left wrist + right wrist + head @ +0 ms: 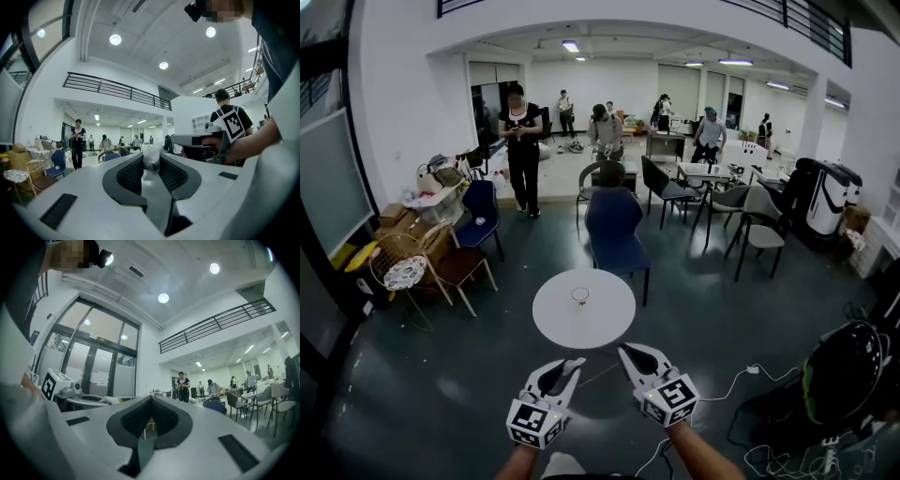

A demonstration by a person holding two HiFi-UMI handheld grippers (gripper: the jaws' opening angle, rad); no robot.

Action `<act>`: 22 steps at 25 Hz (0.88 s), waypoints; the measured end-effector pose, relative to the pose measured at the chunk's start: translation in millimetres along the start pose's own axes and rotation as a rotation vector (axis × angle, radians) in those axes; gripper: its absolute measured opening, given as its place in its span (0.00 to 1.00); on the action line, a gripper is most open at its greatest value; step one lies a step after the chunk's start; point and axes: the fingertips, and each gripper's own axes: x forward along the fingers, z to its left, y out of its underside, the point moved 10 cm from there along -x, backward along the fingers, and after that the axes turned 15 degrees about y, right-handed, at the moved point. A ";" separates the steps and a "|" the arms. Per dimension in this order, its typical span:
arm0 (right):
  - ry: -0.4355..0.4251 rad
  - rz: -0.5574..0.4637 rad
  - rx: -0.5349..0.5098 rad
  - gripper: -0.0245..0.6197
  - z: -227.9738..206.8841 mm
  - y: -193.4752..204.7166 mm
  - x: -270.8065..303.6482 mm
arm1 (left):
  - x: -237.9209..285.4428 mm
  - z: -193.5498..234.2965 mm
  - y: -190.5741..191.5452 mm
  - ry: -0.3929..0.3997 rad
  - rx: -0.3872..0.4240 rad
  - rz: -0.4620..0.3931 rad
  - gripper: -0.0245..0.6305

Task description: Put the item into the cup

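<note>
A small clear cup [579,296] stands near the middle of a round white table [605,323] just ahead of me. Short of the table's near edge, my left gripper [570,366] is shut on a small crumpled white item [576,361]. In the left gripper view the item [151,153] sits pinched between the ribbed pads [131,174], with the left gripper [151,165] pointing level. My right gripper [629,352] hovers beside it with its jaws together and nothing in them [150,400]. The right gripper view also catches the left gripper [86,401] holding the item [110,400].
A blue chair [614,230] stands right behind the table. A wicker chair [403,267] and cluttered boxes line the left wall. A white cable [733,380] and a black bag [848,375] lie on the floor at right. Several people stand far back.
</note>
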 end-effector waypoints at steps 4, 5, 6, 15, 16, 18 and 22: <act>0.000 -0.006 0.008 0.06 -9.0 -2.6 -2.1 | 7.2 -5.0 -4.1 0.000 0.002 0.001 0.19; 0.000 -0.004 0.009 0.06 -11.6 -2.8 -2.7 | 9.2 -6.3 -4.6 0.000 0.001 0.002 0.19; 0.000 -0.003 0.009 0.06 -13.7 -2.8 -3.1 | 10.8 -7.4 -4.5 -0.001 0.000 0.004 0.19; -0.004 -0.018 0.005 0.06 -20.4 -1.5 17.9 | 22.2 15.1 -0.6 0.005 -0.012 0.002 0.19; -0.002 -0.018 0.004 0.06 -23.2 -0.7 21.8 | 25.7 18.9 -0.1 0.007 -0.012 0.001 0.19; 0.001 -0.020 0.004 0.06 -29.1 2.0 30.9 | 33.8 27.6 2.3 0.011 -0.011 0.000 0.19; 0.004 -0.016 0.007 0.06 -36.9 4.3 52.5 | 47.8 48.5 3.1 0.016 -0.015 0.001 0.19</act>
